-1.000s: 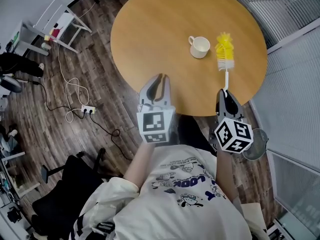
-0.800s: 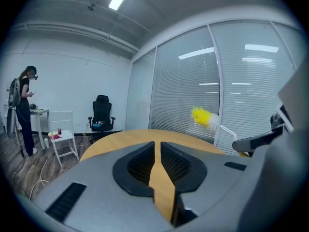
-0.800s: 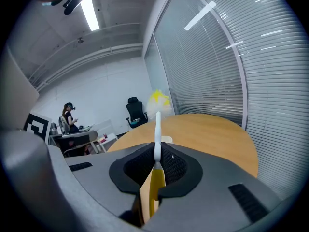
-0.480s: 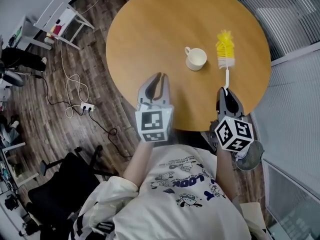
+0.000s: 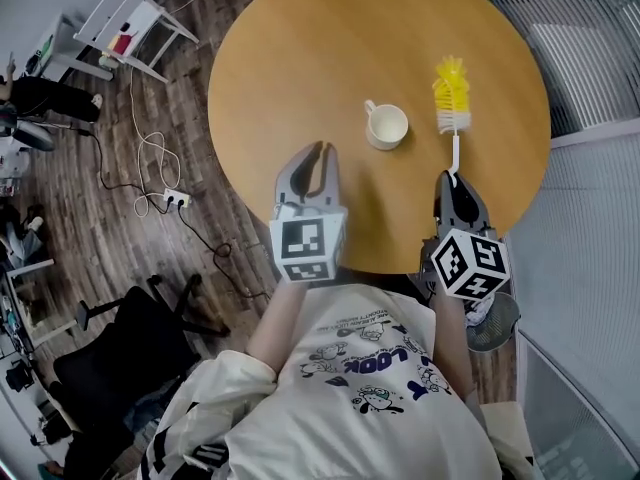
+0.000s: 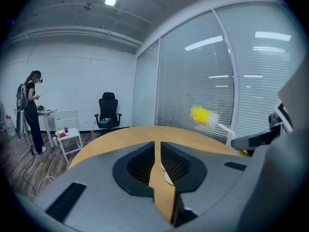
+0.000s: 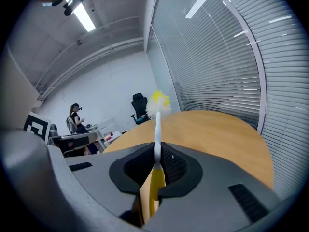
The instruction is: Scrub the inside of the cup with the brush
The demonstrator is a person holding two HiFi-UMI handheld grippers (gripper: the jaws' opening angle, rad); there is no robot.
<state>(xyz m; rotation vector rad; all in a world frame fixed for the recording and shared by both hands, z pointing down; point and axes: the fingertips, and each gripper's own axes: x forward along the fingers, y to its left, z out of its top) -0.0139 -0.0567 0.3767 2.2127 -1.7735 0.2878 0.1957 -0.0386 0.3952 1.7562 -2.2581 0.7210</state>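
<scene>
over the worktop point(image 5: 300, 58), your right gripper point(image 5: 452, 180) clamps the brush point(image 5: 452, 96) by its handle, bristles aimed toward the cup point(image 5: 386, 126); your left gripper point(image 5: 319, 153), jaws together and empty, seems free to steady it.

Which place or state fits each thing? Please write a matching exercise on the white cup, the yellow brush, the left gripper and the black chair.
1. white ceramic cup
2. yellow-bristled brush with a white stem
3. left gripper
4. black office chair

A. on the floor
B. jaws together, empty
C. standing on the round wooden table
D. clamped in the right gripper

Pairs: 1-C, 2-D, 3-B, 4-A
</scene>
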